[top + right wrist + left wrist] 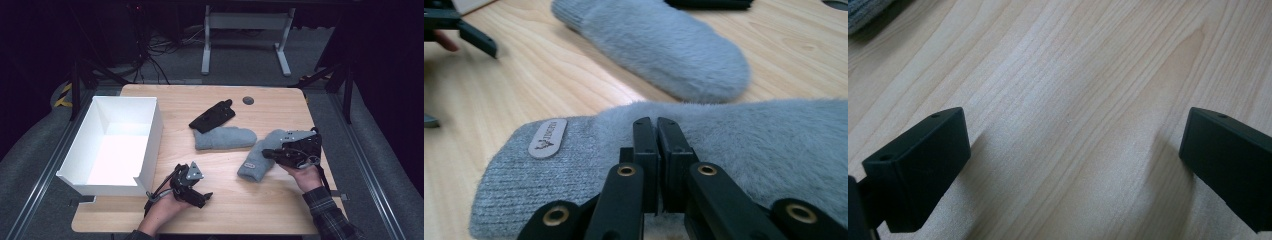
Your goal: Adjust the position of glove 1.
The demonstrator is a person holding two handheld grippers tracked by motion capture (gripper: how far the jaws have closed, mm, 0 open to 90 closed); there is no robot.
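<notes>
From the high view: my right gripper (270,154) sits over the near grey mitten (256,161) at the right side of the table (235,210), with the mitten's cuff end pointing toward me. A second grey mitten (225,137) lies just beyond it, mid-table, with a black glove (212,116) touching its far-left end. White box (117,145) stands at the left edge, open top. My left gripper (202,197) rests near the front edge, right of the box, well apart from the mittens.

Left gripper view: jaws spread wide, bare wood between them, nothing held. Corner of a grey mitten (865,12) at top left.

Right gripper view: jaws pinched fully together against the near mitten's fuzzy fabric (754,145), close to its tan label (547,138). Can't tell if any fabric is actually caught. Second mitten (659,45) lies beyond.
</notes>
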